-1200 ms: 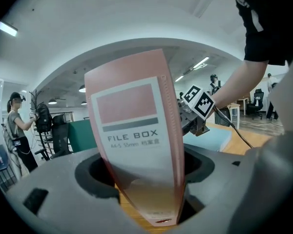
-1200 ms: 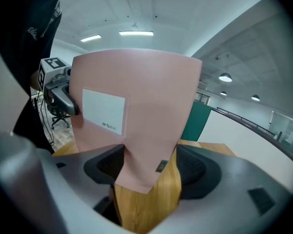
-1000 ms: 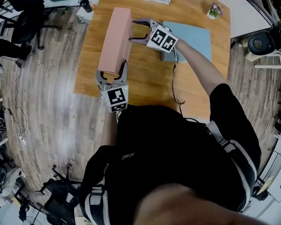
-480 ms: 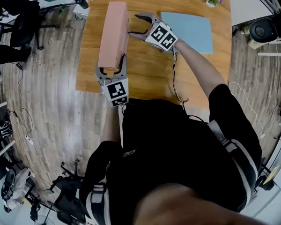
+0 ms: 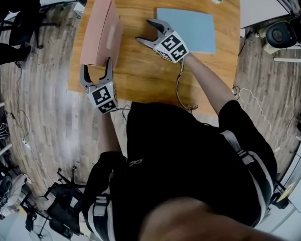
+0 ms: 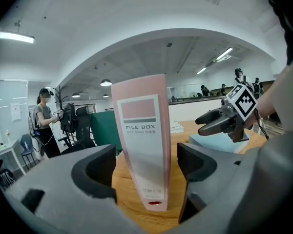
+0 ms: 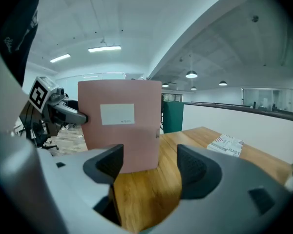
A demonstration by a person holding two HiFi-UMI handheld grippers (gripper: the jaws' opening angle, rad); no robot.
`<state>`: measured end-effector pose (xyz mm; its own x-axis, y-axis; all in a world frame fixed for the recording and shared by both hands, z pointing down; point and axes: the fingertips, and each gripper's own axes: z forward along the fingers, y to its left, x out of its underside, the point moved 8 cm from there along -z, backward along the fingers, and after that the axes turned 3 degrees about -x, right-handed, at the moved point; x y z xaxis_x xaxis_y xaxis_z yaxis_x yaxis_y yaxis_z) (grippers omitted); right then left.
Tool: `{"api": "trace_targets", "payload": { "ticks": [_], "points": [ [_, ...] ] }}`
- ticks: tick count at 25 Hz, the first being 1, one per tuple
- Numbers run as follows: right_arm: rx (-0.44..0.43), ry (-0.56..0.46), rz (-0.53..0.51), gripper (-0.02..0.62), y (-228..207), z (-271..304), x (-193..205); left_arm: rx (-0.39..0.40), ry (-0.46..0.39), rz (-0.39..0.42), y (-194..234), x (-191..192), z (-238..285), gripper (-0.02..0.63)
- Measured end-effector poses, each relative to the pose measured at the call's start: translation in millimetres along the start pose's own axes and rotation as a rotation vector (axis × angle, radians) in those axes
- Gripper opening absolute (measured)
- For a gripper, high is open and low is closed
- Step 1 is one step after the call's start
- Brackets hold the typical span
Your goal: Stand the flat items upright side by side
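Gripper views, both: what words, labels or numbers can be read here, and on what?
"FILE BOX": spine of the pink file box.
Small line below it: too small to read.
"JUST": printed paper, rest blurred.
The white label on the box's side: print too small to read.

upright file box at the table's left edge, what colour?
Pale pink. The file box shows best in the left gripper view.

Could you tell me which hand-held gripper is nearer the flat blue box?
Right. The right hand-held gripper is beside the blue box; the left hand-held gripper, jaws opening around the pink file box, is farther off.
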<state>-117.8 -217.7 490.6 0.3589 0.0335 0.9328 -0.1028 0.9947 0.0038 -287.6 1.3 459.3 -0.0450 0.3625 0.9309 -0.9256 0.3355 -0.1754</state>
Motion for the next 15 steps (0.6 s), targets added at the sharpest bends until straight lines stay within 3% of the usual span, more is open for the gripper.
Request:
{"api": "trace_targets", "payload": {
  "ticks": [7,11,15],
  "points": [
    [0.078,-0.032,0.082,0.344,-8,-66,24,-0.013,0.096,-0.034,-21,10,-41,0.4],
    [0.19,-0.012,0.144,0.34,-21,-116,56,0.104,0.161,0.006,-71,23,-32,0.376],
    [0.303,0.015,0.225,0.339,-34,-159,88,0.283,0.165,-0.039,-128,17,16,0.376]
  ]
}}
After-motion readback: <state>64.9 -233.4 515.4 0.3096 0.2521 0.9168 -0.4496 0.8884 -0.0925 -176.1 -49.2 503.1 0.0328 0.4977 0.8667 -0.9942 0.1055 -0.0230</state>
